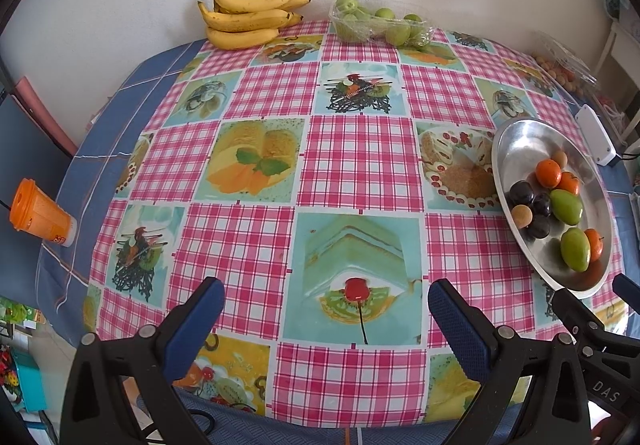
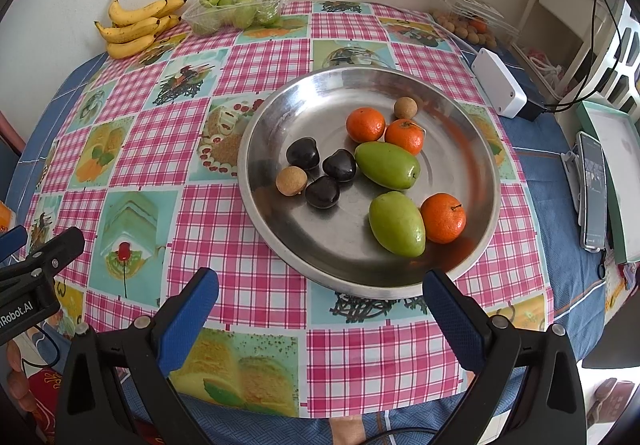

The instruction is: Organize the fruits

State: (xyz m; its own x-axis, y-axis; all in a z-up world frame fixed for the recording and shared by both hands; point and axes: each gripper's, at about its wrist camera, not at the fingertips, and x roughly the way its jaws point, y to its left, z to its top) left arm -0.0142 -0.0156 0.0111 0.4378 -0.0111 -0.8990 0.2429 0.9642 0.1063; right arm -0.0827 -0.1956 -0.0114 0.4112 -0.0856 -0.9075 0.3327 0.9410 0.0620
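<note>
The left gripper (image 1: 326, 319) hangs with its blue-padded fingers wide apart over the pink checked tablecloth (image 1: 360, 157), holding nothing. The right gripper (image 2: 320, 311) is likewise spread and empty, just short of the round steel dish (image 2: 280, 125). In that dish lie two green oval fruits (image 2: 387, 165), three orange tangerines (image 2: 443, 218), three dark plums (image 2: 339, 165) and two small tan fruits (image 2: 291, 181), perhaps longans. Farther back, against the wall, sit a bunch of yellow bananas (image 1: 250, 15) and a clear plastic tray of green fruits (image 1: 380, 23).
</note>
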